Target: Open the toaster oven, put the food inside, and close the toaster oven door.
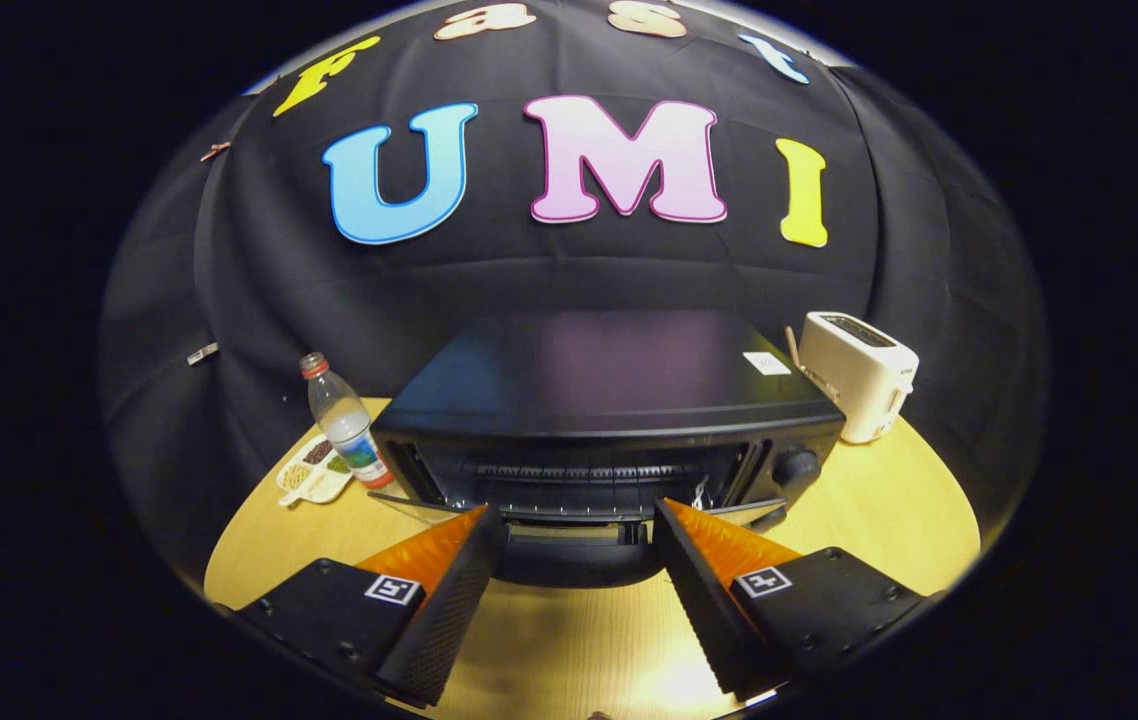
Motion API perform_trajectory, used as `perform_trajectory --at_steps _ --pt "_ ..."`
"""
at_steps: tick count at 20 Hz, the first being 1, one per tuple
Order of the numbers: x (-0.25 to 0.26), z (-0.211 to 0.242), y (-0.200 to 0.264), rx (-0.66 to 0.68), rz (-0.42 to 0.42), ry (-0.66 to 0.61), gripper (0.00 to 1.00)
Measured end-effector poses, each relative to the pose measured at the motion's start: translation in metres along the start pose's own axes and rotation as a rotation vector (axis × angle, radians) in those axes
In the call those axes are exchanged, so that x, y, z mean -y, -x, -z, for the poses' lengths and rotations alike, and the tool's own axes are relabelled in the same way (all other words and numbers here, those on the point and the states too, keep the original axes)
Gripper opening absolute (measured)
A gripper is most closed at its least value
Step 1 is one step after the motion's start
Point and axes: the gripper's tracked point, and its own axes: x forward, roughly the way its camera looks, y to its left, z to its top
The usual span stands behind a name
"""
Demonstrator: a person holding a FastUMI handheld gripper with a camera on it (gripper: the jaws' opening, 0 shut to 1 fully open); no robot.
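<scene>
- Fingers [577, 520] spread wide, holding nothing, tips just short of the toaster oven [609, 420], whose door [579, 545] hangs open.
- Wooden table [879, 510] carries a water bottle [347, 420], snack tray [314, 468] and white toaster [857, 372].
- Black cloth wall [249, 300] behind.

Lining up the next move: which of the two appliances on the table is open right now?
The black toaster oven, just ahead of the open tool: its door is dropped forward between the fingers. The white toaster beside it has no door.

Gripper camera looks slightly down, close, facing the toaster oven [609, 420] front.
</scene>
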Motion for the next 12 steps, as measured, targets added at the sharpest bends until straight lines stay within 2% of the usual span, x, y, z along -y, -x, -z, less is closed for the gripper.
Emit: perform_trajectory --at_steps 9,12 --pt "0.015 0.102 0.032 -0.303 -0.003 -0.098 0.98" --pt "0.015 0.116 0.036 -0.349 -0.012 -0.065 0.99"
